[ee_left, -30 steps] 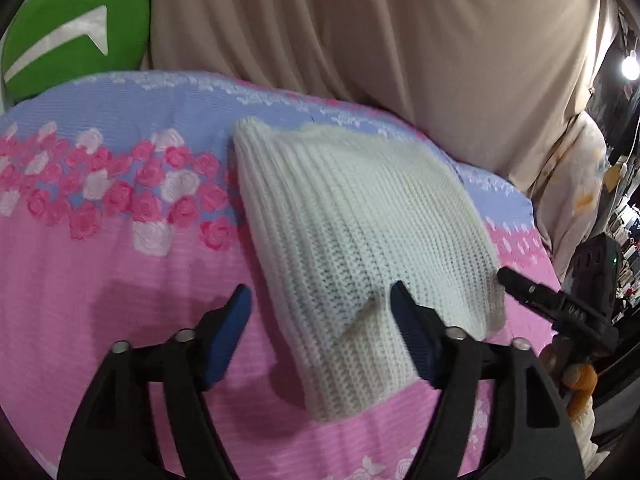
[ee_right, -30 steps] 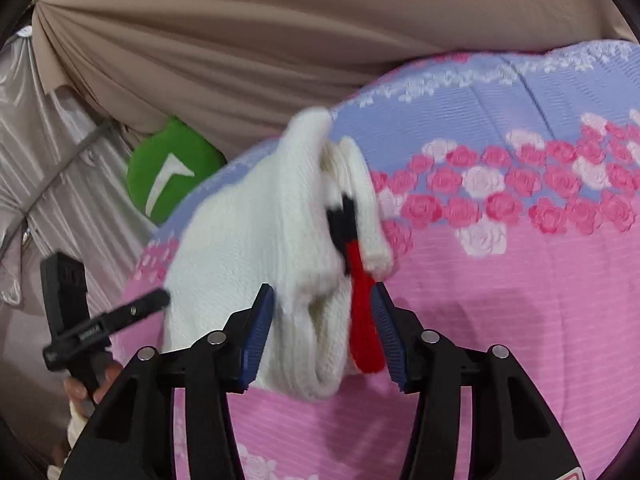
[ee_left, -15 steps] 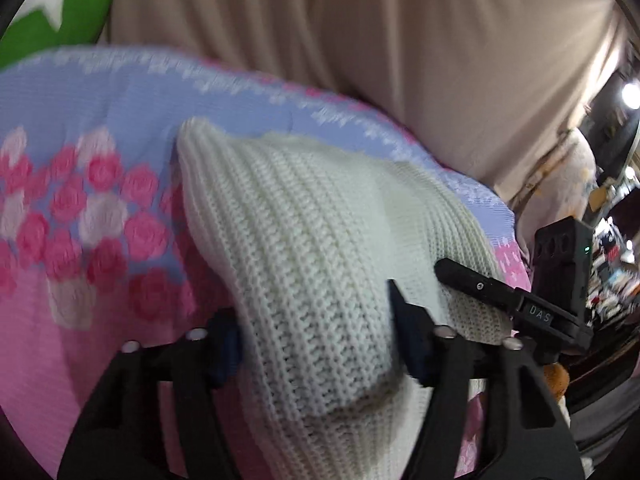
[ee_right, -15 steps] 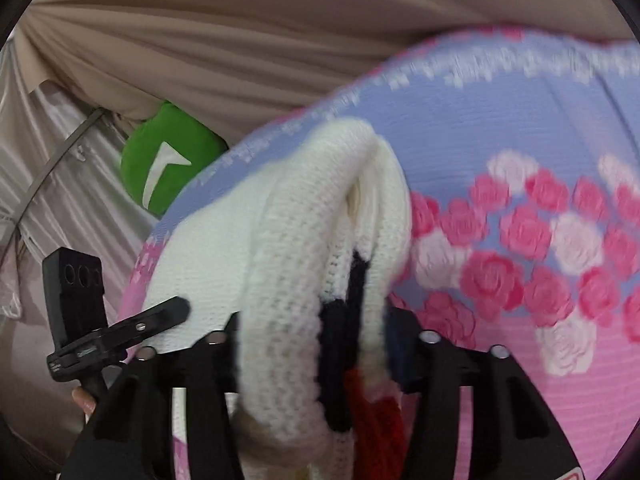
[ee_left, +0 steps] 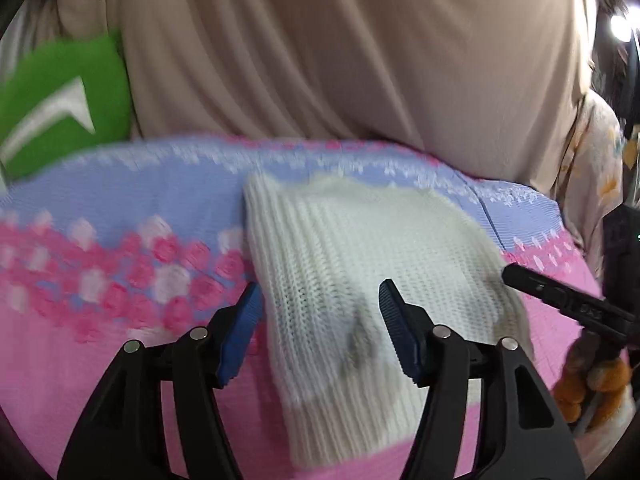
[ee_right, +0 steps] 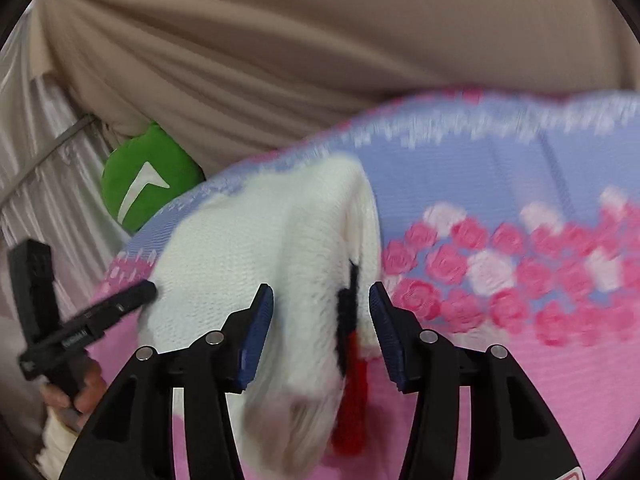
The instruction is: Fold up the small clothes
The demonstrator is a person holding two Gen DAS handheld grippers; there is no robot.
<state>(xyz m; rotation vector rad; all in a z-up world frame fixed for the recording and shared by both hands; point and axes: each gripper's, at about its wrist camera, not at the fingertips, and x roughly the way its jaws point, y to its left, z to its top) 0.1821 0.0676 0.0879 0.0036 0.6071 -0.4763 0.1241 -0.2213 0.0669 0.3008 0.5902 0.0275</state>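
1. You're releasing the folded white knit garment (ee_left: 360, 248). It's lying flat on the pink-and-blue floral bedspread (ee_left: 100, 360), near the far edge by the beige curtain (ee_left: 320, 60).
2. Left gripper (ee_left: 319, 292): the jaws have just been opening and are standing apart. The knit's near-left edge is sitting between them, and the pads aren't pressing on it.
3. Right gripper (ee_right: 321, 292): the jaws have also just been opening and are apart. The folded edge with the red-and-black trim (ee_right: 356, 392) is between them, loose.
4. Doing it well, I'd judge: keep opening until both pads are clear of the yarn, then back straight off so nothing snags and drags the fold open.
5. Pose: both grippers are pointing down and forward at the bedspread, one at each near corner. They're side by side, and each is showing at the edge of the other's view.
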